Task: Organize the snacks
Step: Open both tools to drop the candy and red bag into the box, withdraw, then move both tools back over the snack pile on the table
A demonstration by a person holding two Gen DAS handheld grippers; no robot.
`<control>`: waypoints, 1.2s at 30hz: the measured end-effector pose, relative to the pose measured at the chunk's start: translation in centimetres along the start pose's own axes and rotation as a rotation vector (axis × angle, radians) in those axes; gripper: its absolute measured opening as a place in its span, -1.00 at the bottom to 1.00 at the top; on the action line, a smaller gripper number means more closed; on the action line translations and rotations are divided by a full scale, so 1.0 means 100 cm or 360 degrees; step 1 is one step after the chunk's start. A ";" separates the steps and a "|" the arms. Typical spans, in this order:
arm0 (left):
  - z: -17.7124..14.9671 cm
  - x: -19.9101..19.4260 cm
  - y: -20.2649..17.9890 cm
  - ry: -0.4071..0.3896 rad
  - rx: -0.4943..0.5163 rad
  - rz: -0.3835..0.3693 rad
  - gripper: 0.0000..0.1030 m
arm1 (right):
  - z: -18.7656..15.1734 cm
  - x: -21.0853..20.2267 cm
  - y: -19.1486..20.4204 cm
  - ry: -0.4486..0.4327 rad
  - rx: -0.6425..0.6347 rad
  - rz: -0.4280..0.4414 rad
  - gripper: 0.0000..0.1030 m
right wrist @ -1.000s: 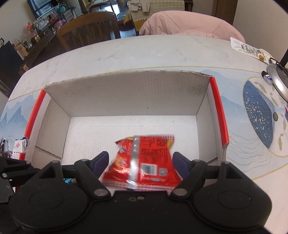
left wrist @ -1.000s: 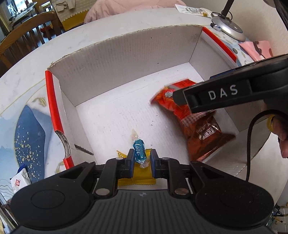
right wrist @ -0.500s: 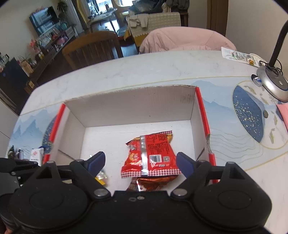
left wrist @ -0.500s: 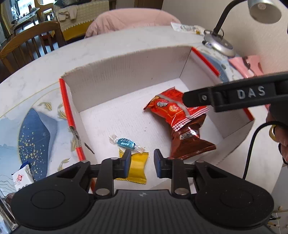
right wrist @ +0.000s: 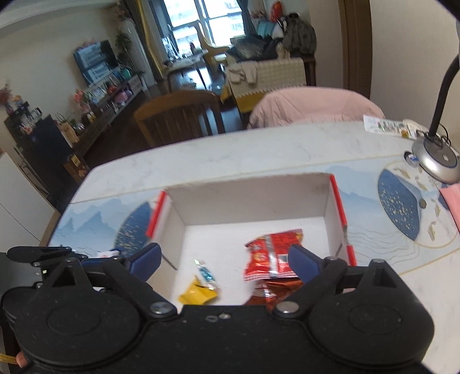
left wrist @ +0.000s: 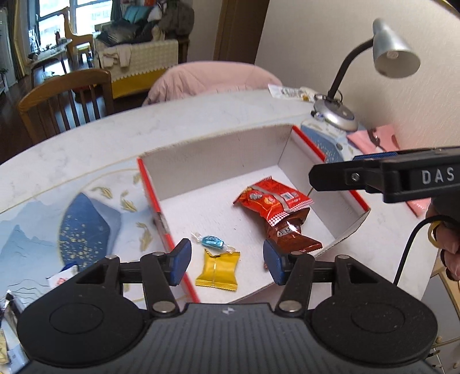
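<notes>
Lived-in home, dining area open to a living room. Pale marble-look table with blue mountain-print mat, brown wooden slat-back chair, chair draped in pink quilted cover. Silver gooseneck desk lamp by the wall. Behind: sofa piled with clothes, flat TV above cluttered low cabinet, big window.

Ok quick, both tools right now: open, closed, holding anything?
Left tool: open, holding nothing, above the box's near edge.
Right tool: open, holding nothing, above the box.
</notes>
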State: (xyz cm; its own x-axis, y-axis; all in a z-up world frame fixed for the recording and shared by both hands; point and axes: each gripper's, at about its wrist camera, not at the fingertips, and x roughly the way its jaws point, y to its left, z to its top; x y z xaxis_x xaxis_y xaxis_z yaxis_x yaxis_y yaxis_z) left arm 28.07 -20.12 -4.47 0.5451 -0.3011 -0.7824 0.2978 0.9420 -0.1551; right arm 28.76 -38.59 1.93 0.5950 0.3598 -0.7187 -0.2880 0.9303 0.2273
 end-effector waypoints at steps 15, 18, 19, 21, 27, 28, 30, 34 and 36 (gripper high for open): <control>-0.039 -0.087 0.063 -0.0208 -0.0099 0.0075 0.29 | -0.019 -0.026 0.086 -0.0211 -0.0114 0.0177 0.99; -0.051 -0.102 0.079 -0.0230 -0.0124 0.0108 0.30 | -0.024 -0.023 0.106 -0.0231 -0.0158 0.0203 0.99; -0.055 -0.106 0.084 -0.0236 -0.0134 0.0119 0.30 | -0.027 -0.022 0.114 -0.0245 -0.0180 0.0216 0.99; -0.065 -0.116 0.097 -0.0250 -0.0159 0.0139 0.30 | -0.032 -0.020 0.130 -0.0267 -0.0239 0.0229 0.99; -0.095 -0.141 0.137 -0.0290 -0.0255 0.0215 0.45 | -0.050 -0.008 0.170 -0.0305 -0.0301 0.0271 0.99; -0.100 -0.144 0.144 -0.0292 -0.0274 0.0230 0.45 | -0.053 -0.006 0.177 -0.0307 -0.0309 0.0267 0.99; -0.110 -0.151 0.159 -0.0300 -0.0313 0.0260 0.45 | -0.060 -0.002 0.190 -0.0318 -0.0349 0.0266 0.99; -0.131 -0.163 0.189 -0.0301 -0.0399 0.0319 0.46 | -0.074 0.009 0.218 -0.0322 -0.0479 0.0217 0.99; -0.140 -0.168 0.205 -0.0295 -0.0448 0.0349 0.46 | -0.080 0.016 0.228 -0.0310 -0.0502 0.0210 0.99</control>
State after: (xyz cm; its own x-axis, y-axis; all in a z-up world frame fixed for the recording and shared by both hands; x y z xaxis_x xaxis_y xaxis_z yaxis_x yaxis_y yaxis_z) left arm 14.02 6.32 -2.97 0.7116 -0.0861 -0.6973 -0.0533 0.9830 -0.1758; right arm 17.18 -17.36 0.71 0.6601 0.5097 -0.5518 -0.5699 0.8184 0.0742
